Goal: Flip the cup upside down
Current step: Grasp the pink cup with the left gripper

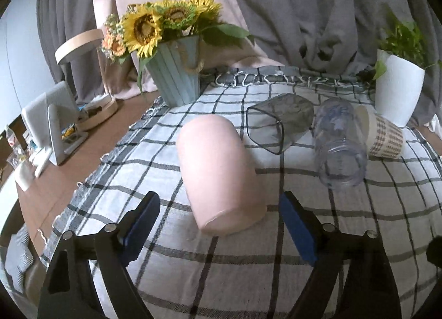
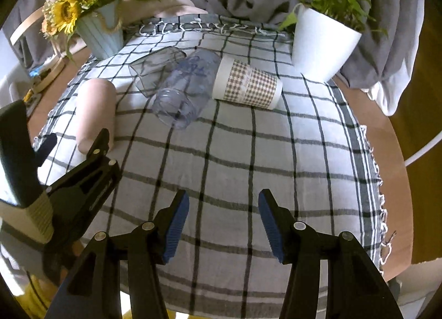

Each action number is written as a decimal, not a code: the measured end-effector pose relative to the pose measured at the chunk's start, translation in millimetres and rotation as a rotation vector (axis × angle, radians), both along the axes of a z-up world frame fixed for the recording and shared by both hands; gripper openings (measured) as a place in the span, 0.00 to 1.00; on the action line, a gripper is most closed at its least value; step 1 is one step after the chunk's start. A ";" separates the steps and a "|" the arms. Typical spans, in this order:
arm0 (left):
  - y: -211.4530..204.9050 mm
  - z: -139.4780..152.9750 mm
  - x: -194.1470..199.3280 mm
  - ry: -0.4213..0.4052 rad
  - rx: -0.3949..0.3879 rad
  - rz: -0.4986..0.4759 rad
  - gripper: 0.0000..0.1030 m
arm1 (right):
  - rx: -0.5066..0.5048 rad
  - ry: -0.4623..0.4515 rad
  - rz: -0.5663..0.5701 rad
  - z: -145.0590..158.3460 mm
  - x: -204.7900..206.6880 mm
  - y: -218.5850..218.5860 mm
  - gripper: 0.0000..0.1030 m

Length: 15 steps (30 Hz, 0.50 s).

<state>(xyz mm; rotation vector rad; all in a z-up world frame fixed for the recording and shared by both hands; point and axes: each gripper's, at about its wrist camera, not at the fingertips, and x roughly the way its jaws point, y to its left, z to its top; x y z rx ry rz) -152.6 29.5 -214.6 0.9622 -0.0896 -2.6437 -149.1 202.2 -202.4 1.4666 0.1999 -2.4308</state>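
Note:
A pink cup [image 1: 218, 172] lies on its side on the checked cloth, its base end toward me. My left gripper [image 1: 221, 208] is open, its blue pads on either side of the cup's near end, not touching it. The pink cup also shows in the right wrist view [image 2: 95, 109], with the left gripper [image 2: 74, 142] at its near end. My right gripper [image 2: 223, 208] is open and empty above bare cloth near the table's front.
A dark clear cup [image 1: 279, 122], a clear plastic cup [image 1: 338, 144] and a houndstooth paper cup [image 1: 382, 136] lie on their sides behind. A sunflower pot [image 1: 176, 78] stands back left, a white plant pot [image 1: 397, 89] back right. Clutter sits on the wooden table [image 1: 91, 147] at left.

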 end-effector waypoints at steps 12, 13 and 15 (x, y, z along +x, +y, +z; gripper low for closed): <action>-4.8 -14.5 -22.2 -0.061 0.065 0.041 0.68 | -0.040 -0.017 -0.003 -7.1 -0.8 1.9 0.51; -7.1 -15.4 -22.9 -0.066 0.074 0.049 0.65 | -0.045 -0.019 -0.004 -7.1 -1.5 2.0 0.51; -10.2 -14.9 -20.9 -0.055 0.100 0.048 0.65 | -0.052 -0.020 -0.009 -6.9 -2.8 2.5 0.51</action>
